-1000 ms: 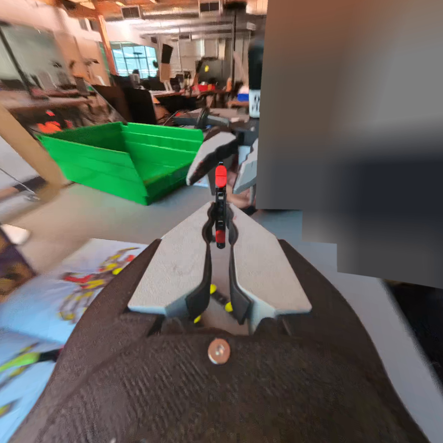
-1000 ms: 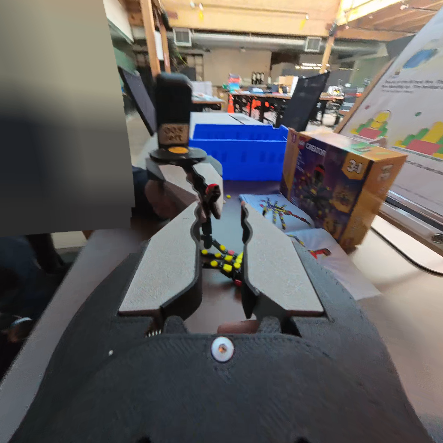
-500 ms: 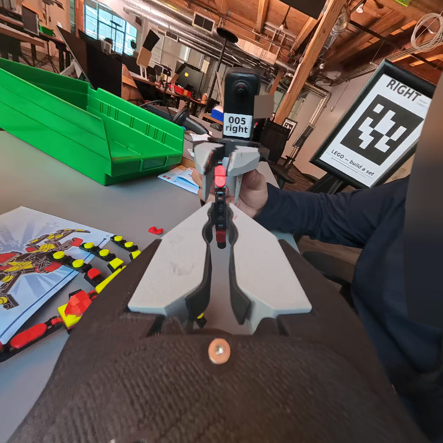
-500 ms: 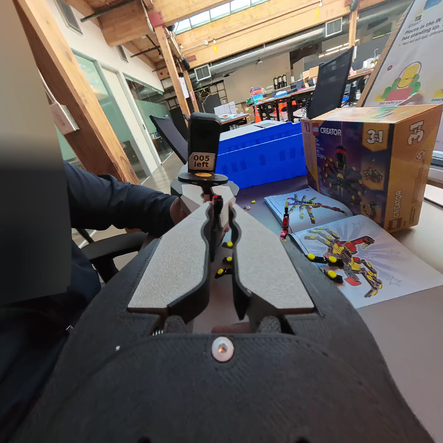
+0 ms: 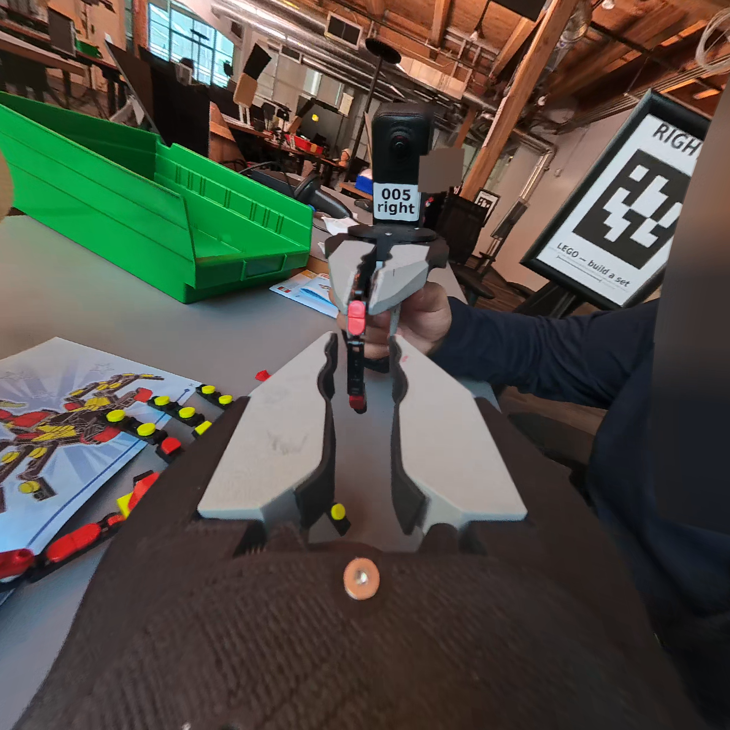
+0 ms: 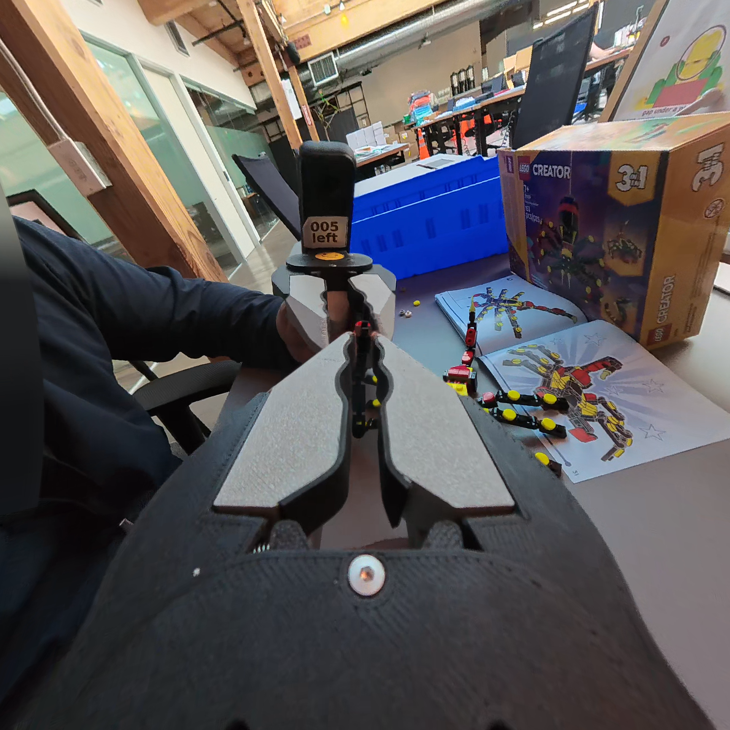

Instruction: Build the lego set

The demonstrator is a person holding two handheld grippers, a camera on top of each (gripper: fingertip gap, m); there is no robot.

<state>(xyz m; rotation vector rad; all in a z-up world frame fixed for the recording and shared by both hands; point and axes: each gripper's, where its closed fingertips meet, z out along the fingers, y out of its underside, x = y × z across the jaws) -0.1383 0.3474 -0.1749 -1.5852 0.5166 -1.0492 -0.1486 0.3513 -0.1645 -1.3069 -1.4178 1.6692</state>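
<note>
A thin black lego leg point(image 5: 355, 367) with red ends hangs upright between the two grippers. My right gripper point(image 6: 361, 341) is shut on it; the leg point(image 6: 358, 395) runs down the narrow slot between its fingers. In the left wrist view the right gripper point(image 5: 369, 292) faces me, clamped on the leg's top just above a red link. My left gripper point(image 5: 362, 343) is open, its fingers on either side of the leg's lower part without touching it. It also shows open in the right wrist view point(image 6: 337, 312). More black legs with yellow studs point(image 6: 517, 407) lie on the table.
An open instruction booklet point(image 5: 59, 434) lies at the left with loose legs point(image 5: 174, 411) on its edge. A small red piece point(image 5: 261, 374) lies nearby. A green bin point(image 5: 158, 205), a blue bin point(image 6: 426, 225), the set's box point(image 6: 592, 237) and a framed sign point(image 5: 632, 213) stand around the table. The tips of both grippers are at nearly the same place.
One second ago my left gripper was shut on the leg and my right was open. My right gripper closed on the leg, and my left gripper has now opened off it.
</note>
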